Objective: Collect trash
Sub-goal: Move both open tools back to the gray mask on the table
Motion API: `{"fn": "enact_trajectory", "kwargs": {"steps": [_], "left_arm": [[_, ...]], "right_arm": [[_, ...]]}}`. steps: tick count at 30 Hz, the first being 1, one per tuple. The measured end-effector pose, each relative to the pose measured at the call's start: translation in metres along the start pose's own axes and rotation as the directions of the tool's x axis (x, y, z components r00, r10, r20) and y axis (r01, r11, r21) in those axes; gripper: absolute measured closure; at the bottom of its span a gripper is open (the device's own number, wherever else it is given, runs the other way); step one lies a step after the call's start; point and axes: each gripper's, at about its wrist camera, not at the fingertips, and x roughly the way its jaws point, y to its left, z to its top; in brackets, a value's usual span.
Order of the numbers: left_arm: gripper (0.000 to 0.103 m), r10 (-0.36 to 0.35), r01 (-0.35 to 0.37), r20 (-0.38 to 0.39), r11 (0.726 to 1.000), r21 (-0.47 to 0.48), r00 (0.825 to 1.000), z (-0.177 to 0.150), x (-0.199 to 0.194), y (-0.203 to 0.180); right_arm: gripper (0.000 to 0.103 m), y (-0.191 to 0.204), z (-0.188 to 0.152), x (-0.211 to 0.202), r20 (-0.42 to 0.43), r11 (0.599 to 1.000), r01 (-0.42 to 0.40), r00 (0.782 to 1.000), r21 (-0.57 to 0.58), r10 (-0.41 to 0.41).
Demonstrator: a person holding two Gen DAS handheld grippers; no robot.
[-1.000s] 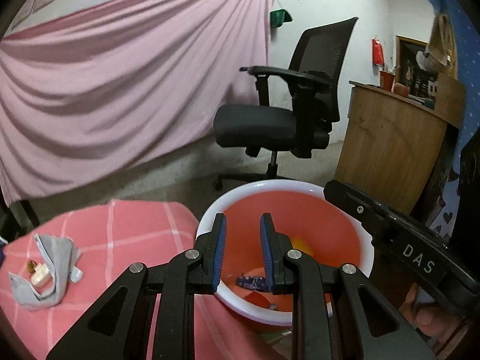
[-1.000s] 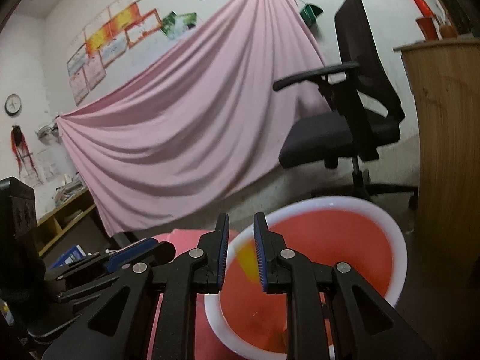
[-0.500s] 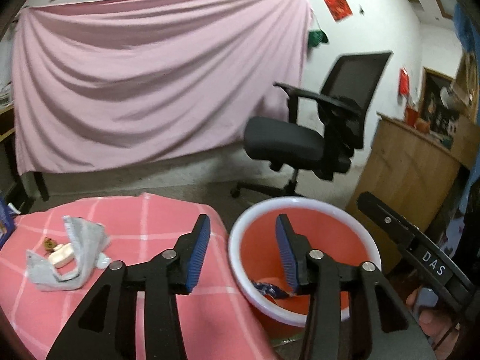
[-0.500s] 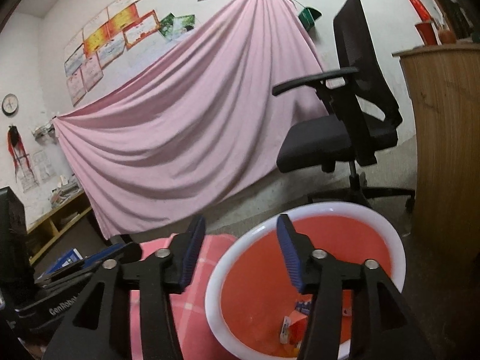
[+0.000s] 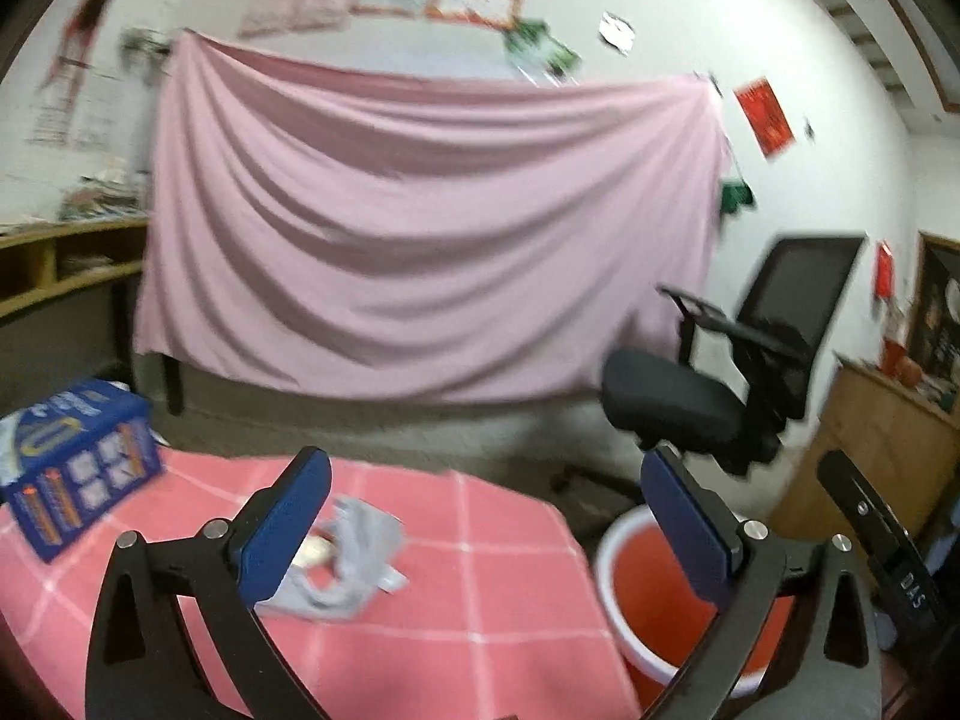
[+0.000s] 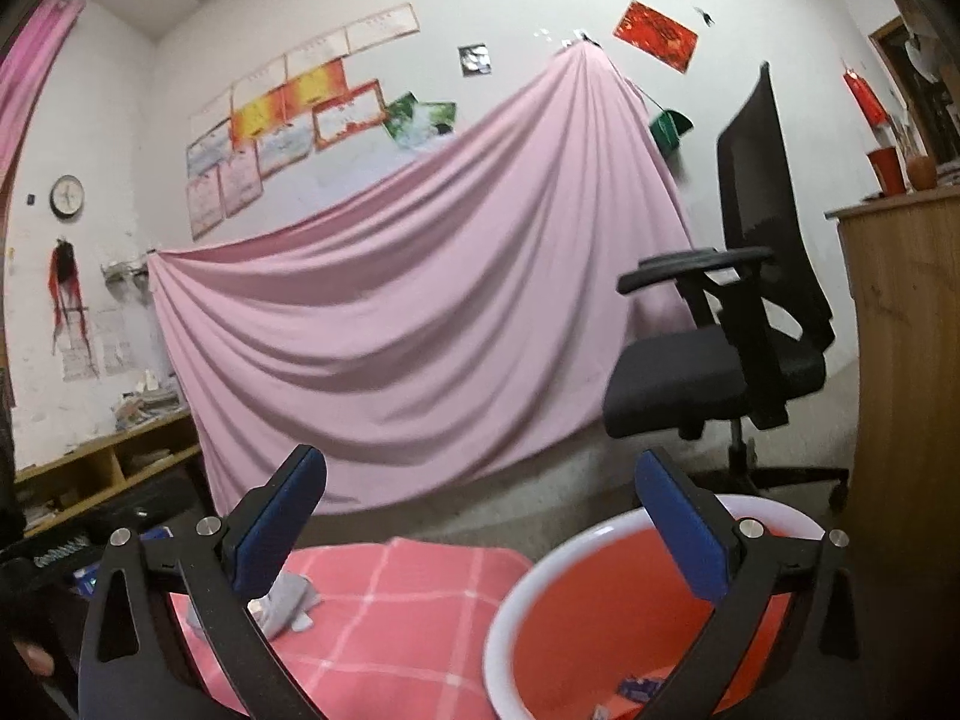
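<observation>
Left gripper (image 5: 486, 516) and right gripper (image 6: 480, 516) – jaws just opened wide, empty; a second ago nearly together above the red bin (image 6: 576, 612).

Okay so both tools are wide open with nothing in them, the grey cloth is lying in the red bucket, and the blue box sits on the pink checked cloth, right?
Not quite. The grey cloth is not in the red bucket; the left wrist view shows it lying on the pink checked cloth, beside the bucket. The rest holds: the left tool and right tool stand wide open and empty, and the blue box sits on the cloth.
</observation>
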Motion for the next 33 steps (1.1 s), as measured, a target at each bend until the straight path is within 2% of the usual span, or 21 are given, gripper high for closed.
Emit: {"fn": "enact_trajectory", "kwargs": {"steps": [3,9,15,20,24,29,33], "left_arm": [[0.002,0.024,-0.023,0.046,0.999,-0.022,0.999,-0.001,-0.014,0.022],[0.002,0.084,-0.083,0.088,0.996,-0.020,0.993,-0.004,-0.031,0.055],[0.002,0.130,-0.130,0.102,0.992,-0.007,0.986,-0.010,-0.041,0.079],[0.002,0.132,-0.133,0.035,0.991,0.013,0.991,-0.018,-0.036,0.096],[0.002,0.141,-0.139,-0.068,0.990,0.024,0.988,-0.030,-0.021,0.110],[0.002,0.147,-0.148,-0.214,0.989,0.012,0.966,-0.047,0.005,0.126],[0.002,0.135,-0.152,-0.308,0.988,-0.032,0.942,-0.059,0.024,0.136]], "right_arm": [[0.000,0.013,0.001,-0.004,0.051,1.000,-0.024,0.998,-0.018,0.025],[0.000,0.045,0.000,-0.007,0.133,0.995,-0.070,0.988,-0.077,0.080],[0.000,0.079,-0.006,0.006,0.117,0.980,-0.131,0.982,-0.147,0.149],[0.000,0.100,-0.018,0.024,0.042,0.966,-0.178,0.981,-0.185,0.189],[0.000,0.112,-0.030,0.040,-0.031,0.956,-0.199,0.980,-0.215,0.197],[0.000,0.115,-0.042,0.054,-0.115,0.954,-0.199,0.977,-0.225,0.177],[0.000,0.115,-0.053,0.068,-0.187,0.958,-0.160,0.975,-0.239,0.117]]}}
